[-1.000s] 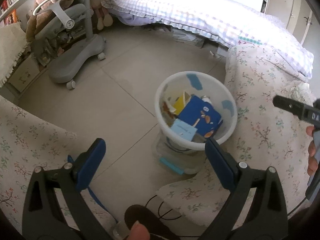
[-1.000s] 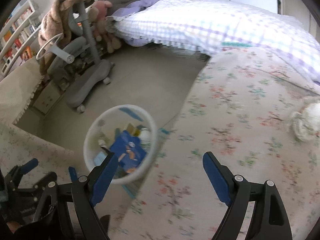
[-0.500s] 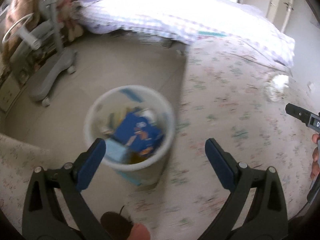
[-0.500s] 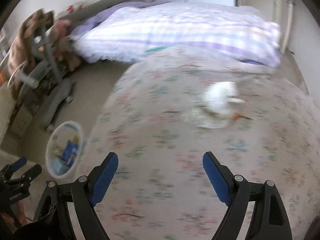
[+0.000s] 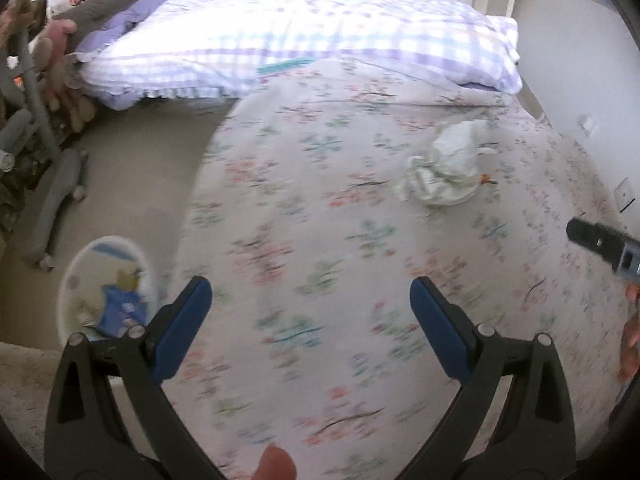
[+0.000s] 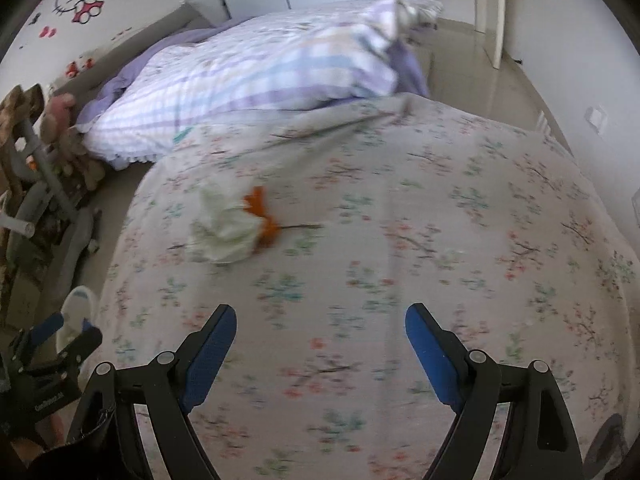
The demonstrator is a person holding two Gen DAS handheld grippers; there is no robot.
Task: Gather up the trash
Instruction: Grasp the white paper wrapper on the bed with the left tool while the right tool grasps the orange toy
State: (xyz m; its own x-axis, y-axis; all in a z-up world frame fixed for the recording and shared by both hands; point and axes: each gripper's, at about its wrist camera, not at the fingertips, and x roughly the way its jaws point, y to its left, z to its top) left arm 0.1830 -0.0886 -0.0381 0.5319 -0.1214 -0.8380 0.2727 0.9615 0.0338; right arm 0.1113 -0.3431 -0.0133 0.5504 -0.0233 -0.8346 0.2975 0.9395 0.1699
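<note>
A crumpled white wad of trash point(image 5: 444, 168) point(image 6: 226, 232) with an orange scrap point(image 6: 260, 212) beside it lies on the flowered bedspread point(image 5: 320, 240) point(image 6: 400, 240). My left gripper point(image 5: 310, 304) hangs open over the bedspread, well short of the wad, nothing between its blue pads. My right gripper point(image 6: 320, 328) is open too, above the spread, with the wad ahead and to its left. A white bin point(image 5: 106, 284) point(image 6: 76, 308) holding a blue packet and other litter stands on the floor at the lower left.
A checked purple-and-white quilt point(image 5: 300, 40) point(image 6: 260, 68) lies across the far bed. A grey wheeled chair base point(image 5: 56, 204) and soft toys point(image 5: 52, 52) crowd the left floor. A doorway point(image 6: 452, 8) opens at the back right.
Both grippers have swung from over the bin to over the flowered bedspread. The bin slid to the lower left of both views and the white wad came into sight.
</note>
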